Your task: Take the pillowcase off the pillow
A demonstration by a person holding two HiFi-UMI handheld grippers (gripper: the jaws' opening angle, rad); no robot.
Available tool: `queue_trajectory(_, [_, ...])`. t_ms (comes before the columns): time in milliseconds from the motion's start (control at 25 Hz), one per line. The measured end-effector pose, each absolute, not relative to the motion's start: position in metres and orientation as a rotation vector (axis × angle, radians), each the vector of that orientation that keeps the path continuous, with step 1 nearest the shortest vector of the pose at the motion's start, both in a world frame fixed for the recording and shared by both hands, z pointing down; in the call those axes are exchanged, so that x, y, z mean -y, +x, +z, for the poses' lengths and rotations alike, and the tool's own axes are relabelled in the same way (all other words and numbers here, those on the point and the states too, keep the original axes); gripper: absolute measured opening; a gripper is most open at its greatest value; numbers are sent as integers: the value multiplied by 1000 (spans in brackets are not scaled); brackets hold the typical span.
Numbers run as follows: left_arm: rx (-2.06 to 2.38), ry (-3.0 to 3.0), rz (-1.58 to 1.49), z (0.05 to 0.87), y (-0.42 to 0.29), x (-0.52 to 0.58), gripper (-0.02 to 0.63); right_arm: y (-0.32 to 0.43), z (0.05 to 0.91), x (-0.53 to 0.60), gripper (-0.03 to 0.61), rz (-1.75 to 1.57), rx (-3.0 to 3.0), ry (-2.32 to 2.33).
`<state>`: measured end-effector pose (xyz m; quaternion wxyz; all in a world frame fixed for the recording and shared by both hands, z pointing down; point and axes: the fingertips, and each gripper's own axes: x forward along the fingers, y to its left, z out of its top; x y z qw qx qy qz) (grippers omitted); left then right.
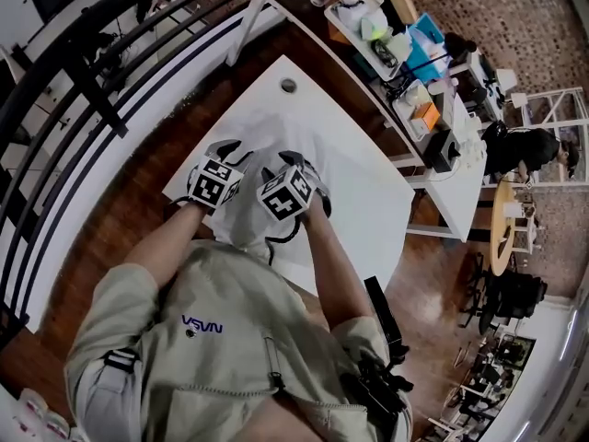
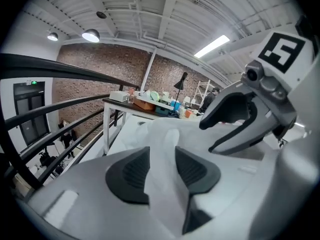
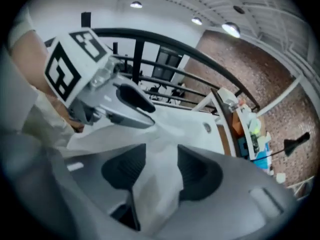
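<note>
Bunching just before the person's chest, one white pillowcase (image 1: 267, 132) lay on the white surface (image 1: 368, 210), its near end between two grippers. Left gripper (image 2: 162, 170) and right gripper (image 3: 161, 171) each stood with jaws apart, cloth lying loose between the two pads (image 2: 131, 174), seen only in the gripper views. Only the head view showed both sleeves (image 1: 120, 302); farther off stood one cluttered surface (image 1: 465, 196).

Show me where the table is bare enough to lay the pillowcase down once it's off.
Bare tabletop runs right of the pillow to the table's right corner; a smaller patch surrounds the cable hole at the far corner. Crowded: the near edge, where the left gripper and right gripper sit on the pillow.
</note>
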<state>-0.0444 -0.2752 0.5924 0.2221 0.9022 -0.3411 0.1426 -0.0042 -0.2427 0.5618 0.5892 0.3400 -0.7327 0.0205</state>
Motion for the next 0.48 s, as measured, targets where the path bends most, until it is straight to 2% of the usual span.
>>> queue_trajectory(80, [930,2496,402,593,-43,276,141,7,574,249,236,30,1606,765])
queue_trajectory(200, [903,2506,406,593,-37,276,142,15,589,251,249,86,1551,751])
queue_trajectory(240, [892,2510,410,593,-33,275,141,15,593,249,226,105,1550,743])
queue_trajectory(320, [863,2526,418,592,-23,278,156,15,594,243,91,97,1559,739])
queue_trajectory(360, [847,2538,416,590,-17,281,171,15,591,240,51,76,1566,747])
queue_trajectory(480, [808,2571,440,584,-5,291,187,11,575,231,29,31,1603,792])
